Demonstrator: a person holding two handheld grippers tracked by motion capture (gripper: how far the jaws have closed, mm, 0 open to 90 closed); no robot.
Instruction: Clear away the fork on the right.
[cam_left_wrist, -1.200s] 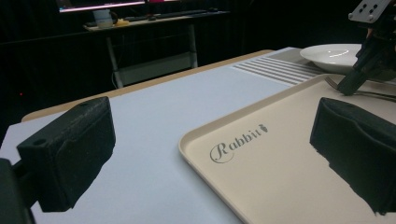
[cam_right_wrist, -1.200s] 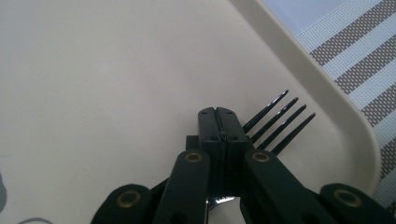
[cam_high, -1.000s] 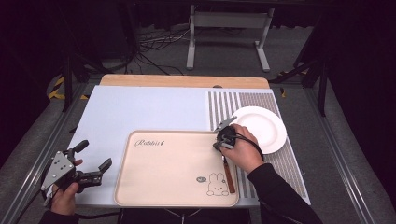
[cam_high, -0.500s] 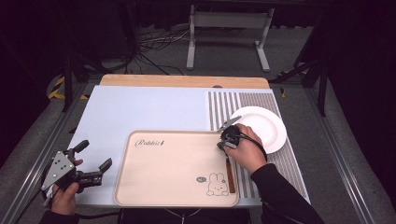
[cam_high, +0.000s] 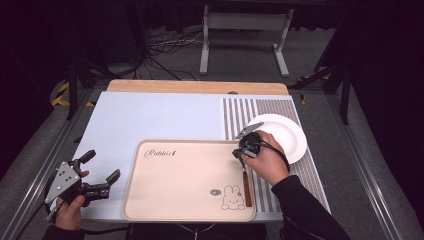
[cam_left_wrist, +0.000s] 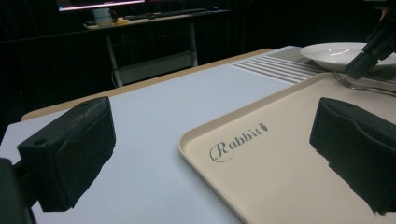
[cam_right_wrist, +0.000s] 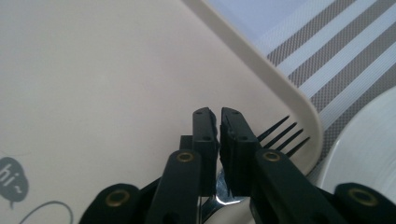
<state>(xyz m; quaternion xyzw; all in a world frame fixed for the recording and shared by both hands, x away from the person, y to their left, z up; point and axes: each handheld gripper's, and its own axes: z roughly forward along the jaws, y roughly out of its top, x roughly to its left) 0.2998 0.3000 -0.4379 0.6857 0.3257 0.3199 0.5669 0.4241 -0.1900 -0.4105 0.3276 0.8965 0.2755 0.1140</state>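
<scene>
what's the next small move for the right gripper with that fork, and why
Probably open a little more and lift away: the fork already lies on the tray along its right edge, and the right gripper has just been opening, its jaws showing a slim gap above the fork's neck.

The fork (cam_high: 246, 181) lies flat along the right edge of the beige tray (cam_high: 170, 200), its brown handle pointing toward the person and its metal tines (cam_right_wrist: 285, 133) reaching the tray's raised rim near the far right corner. Its shiny neck sits just beneath the right hand-held gripper (cam_high: 242, 151).
</scene>
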